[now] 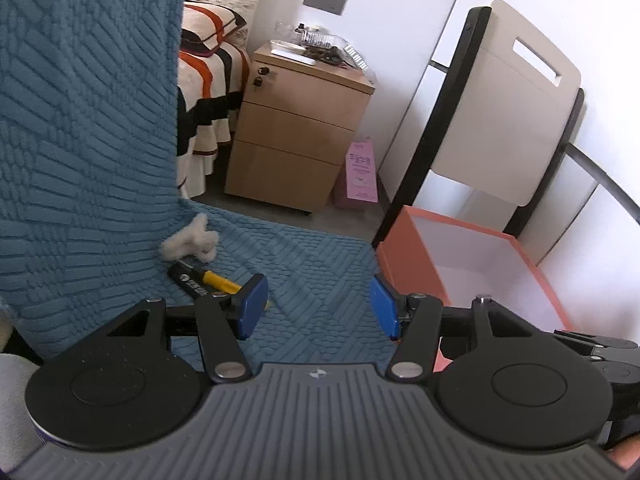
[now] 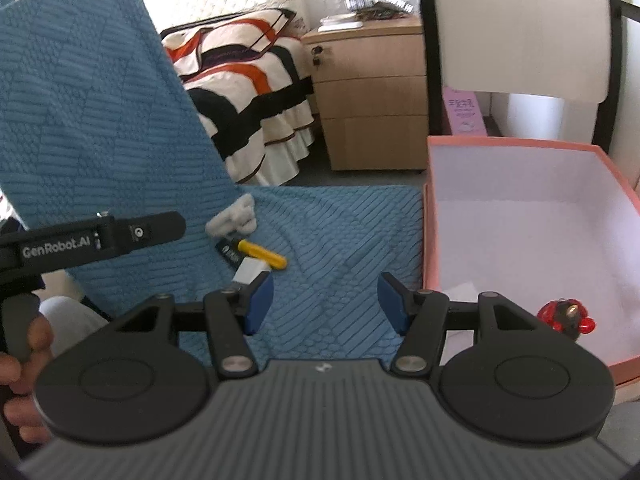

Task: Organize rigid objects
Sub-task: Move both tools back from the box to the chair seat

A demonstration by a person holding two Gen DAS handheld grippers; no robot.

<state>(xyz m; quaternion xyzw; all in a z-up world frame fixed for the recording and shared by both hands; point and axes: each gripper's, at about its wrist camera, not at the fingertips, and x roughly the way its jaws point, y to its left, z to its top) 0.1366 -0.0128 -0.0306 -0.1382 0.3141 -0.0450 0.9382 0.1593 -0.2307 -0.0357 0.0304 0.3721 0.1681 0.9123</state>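
I see a bright room with white walls (image 1: 400, 8) and a grey floor (image 1: 340, 220); a three-drawer wooden cabinet (image 1: 296, 128) stands beside a bed with a striped cream, orange and black cover (image 2: 248, 92). A blue textured cover (image 1: 80, 140) drapes the near seat; a black-framed chair (image 1: 516, 100) stands at the wall.

A bedroom in a home.

A bed (image 2: 248, 92) with a cream, orange and black striped cover filled the upper middle of the right wrist frame, beside a three-drawer wooden nightstand (image 2: 368, 92) cluttered on top. A blue textured blanket (image 1: 88, 160) draped the left side, and a folded chair (image 1: 516, 100) leaned against white walls at upper right.
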